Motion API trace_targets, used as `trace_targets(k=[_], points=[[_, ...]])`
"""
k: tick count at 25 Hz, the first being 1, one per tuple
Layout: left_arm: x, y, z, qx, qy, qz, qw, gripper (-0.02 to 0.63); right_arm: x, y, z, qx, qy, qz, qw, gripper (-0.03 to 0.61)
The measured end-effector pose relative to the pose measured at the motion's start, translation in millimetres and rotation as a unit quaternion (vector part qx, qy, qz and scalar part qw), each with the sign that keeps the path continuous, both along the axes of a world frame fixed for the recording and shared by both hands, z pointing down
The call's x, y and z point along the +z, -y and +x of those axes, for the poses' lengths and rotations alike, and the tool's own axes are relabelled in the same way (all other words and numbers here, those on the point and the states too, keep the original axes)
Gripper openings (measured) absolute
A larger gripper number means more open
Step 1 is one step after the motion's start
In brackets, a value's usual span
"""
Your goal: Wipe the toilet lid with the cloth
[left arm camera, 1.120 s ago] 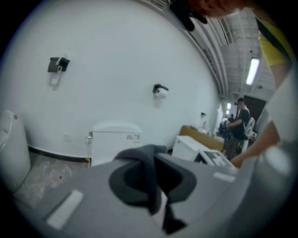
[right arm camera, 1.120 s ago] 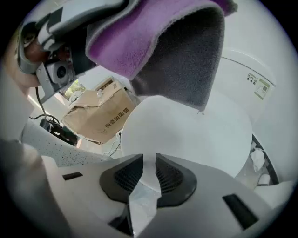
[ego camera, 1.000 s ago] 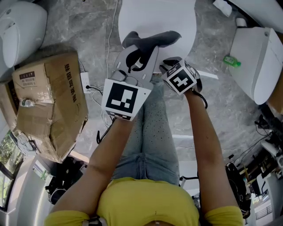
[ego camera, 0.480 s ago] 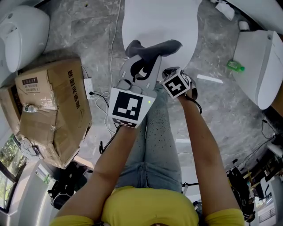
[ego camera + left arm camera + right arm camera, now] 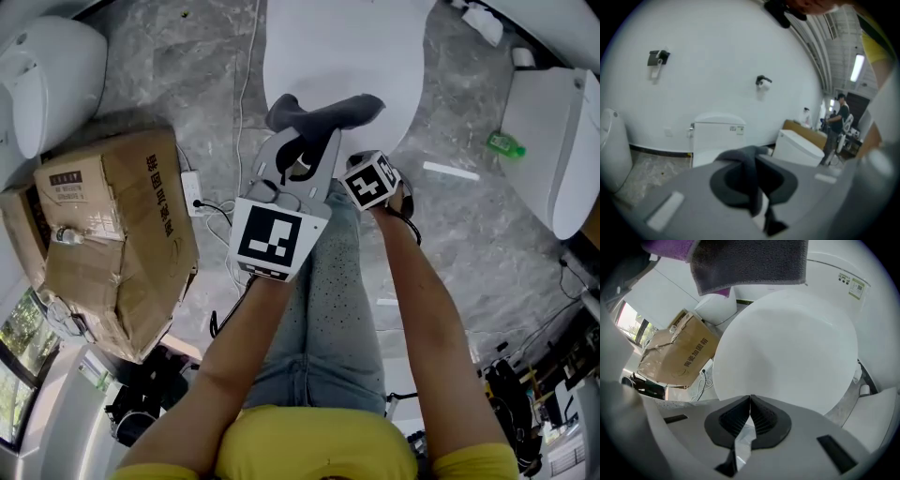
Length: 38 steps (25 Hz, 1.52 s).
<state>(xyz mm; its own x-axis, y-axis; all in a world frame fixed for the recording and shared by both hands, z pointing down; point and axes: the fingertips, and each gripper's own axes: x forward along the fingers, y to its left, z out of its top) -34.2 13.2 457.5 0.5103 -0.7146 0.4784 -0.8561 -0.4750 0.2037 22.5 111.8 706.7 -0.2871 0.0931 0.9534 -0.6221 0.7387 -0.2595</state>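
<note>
The left gripper (image 5: 751, 190) has its jaws clamped on the grey cloth (image 5: 746, 161). The cloth looks soft, light and floppy, so a pinch on a bunched fold like this should hold it. The right gripper (image 5: 749, 405) has just been closing, and its jaws now meet on nothing. In the head view the cloth hangs at 12 o'clock from the left jaws, over the near edge of the white toilet lid (image 5: 337, 47). Compared with a second ago, both grippers are lower, nearer the lid.

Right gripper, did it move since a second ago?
Yes. The right gripper sank toward the toilet lid, its cube looking smaller; its fingers just closed, empty.
</note>
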Motion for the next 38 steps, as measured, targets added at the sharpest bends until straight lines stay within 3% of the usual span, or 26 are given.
trace_targets(k=[13,23,28,33,38], points=[[9.1,11.7,-0.5,0.0,0.001,-0.012,0.9999,0.018,3.9,-1.2,-1.4,0.023,0.018,0.007,1.0,0.017],[34.2,42.7,4.3,0.004,-0.002,-0.031,0.9995,0.018,-73.4,60.4,1.2,0.118,0.092,0.127,0.981,0.015],[63.5,69.0,4.5,0.007,-0.003,-0.045,0.9989,0.018,-100.2,97.6,15.9,0.156,0.103,0.166,0.968,0.015],[110.4,109.5,-4.1,0.001,-0.002,-0.069,0.9976,0.018,-119.3,126.7,26.8,0.163,0.11,0.194,0.961,0.015],[165.4,154.1,-17.7,0.01,0.046,-0.084,0.9954,0.018,-125.5,146.8,33.0,0.152,0.116,0.208,0.959,0.015]])
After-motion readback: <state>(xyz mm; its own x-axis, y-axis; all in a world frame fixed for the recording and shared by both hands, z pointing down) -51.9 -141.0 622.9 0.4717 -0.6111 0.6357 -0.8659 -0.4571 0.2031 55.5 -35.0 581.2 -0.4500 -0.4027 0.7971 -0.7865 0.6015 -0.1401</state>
